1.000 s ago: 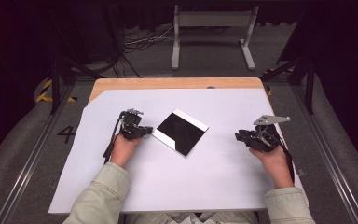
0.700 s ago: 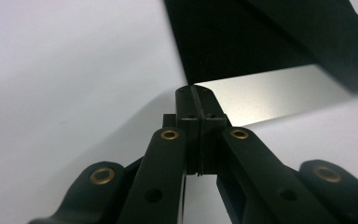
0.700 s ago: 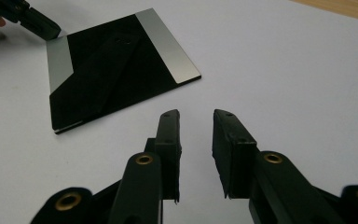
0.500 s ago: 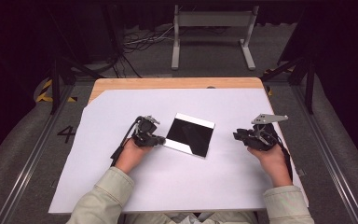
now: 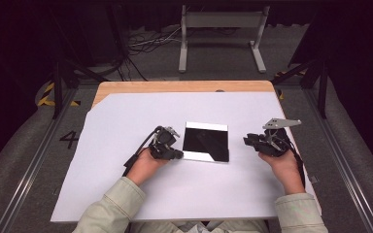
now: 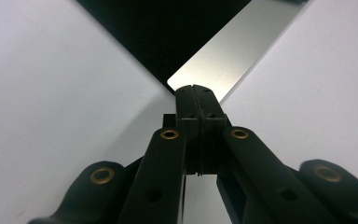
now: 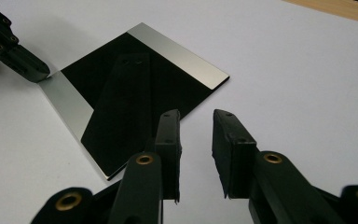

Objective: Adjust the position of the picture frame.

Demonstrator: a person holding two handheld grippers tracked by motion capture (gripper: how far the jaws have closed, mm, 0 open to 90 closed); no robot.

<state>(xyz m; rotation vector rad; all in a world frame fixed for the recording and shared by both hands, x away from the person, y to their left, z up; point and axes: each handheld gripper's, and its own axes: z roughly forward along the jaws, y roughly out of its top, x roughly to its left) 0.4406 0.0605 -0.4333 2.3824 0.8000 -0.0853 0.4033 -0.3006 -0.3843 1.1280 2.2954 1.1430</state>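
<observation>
A flat square plate (image 5: pixel 206 141), black with silver strips along two edges, lies on the white sheet (image 5: pixel 126 116) in the middle of the table. My left gripper (image 5: pixel 177 154) is shut, and its tips touch the plate's near-left corner. In the left gripper view the closed jaws (image 6: pixel 193 87) meet the rounded silver corner of the plate (image 6: pixel 233 51). My right gripper (image 5: pixel 248 141) rests just right of the plate, jaws open with nothing between them. The right gripper view shows the plate (image 7: pixel 135 98) ahead of my right gripper (image 7: pixel 196 121) and the left gripper (image 7: pixel 39 72) at the plate's far corner.
The white sheet covers a wooden tabletop (image 5: pixel 175 86), whose bare strip shows at the back. Beyond the table stand a metal frame (image 5: pixel 221 22) and floor cables (image 5: pixel 145 41). Rails run along both sides of the table.
My left hand has moved right with its tips at the plate's corner. The plate has turned from a diamond to square with the table and shifted right. The right hand stayed still.
</observation>
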